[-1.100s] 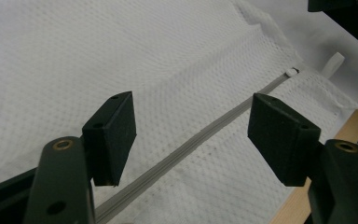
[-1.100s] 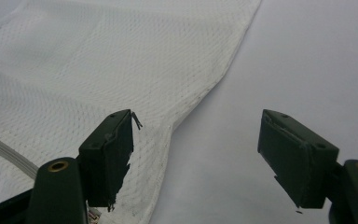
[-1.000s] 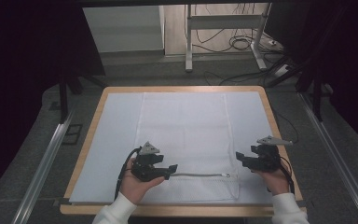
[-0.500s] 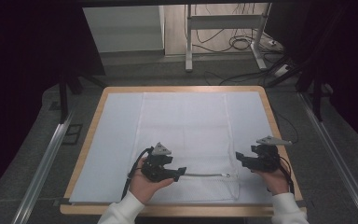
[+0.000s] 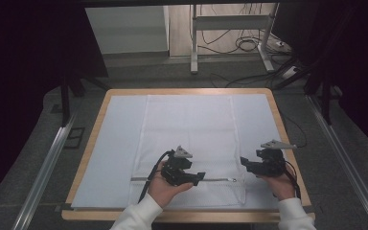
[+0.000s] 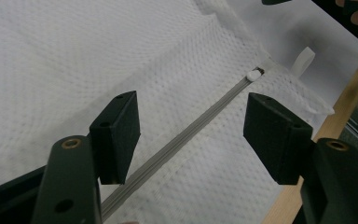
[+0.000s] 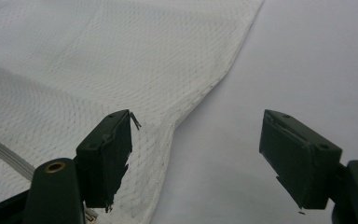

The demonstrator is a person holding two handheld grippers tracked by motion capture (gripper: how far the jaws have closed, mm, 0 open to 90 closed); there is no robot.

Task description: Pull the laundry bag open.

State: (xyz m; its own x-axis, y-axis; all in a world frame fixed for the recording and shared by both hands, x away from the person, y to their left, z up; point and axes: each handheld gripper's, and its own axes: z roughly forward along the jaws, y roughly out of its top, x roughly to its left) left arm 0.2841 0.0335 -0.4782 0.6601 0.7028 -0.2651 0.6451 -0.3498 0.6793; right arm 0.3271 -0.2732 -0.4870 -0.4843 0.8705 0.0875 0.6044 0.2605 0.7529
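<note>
A mesh bag (image 5: pixel 189 139) lies flat on the sheet (image 5: pixel 120 143) covering the table (image 5: pixel 187 91), its zipper (image 5: pixel 215 180) running across its near end. The left gripper (image 5: pixel 197 178) sits over the zipper's left part, jaws apart on either side of it, with the zipper pull (image 6: pixel 253 74) beyond them. The right gripper (image 5: pixel 243 164) sits at the bag's right edge, near the zipper's right end.
</note>
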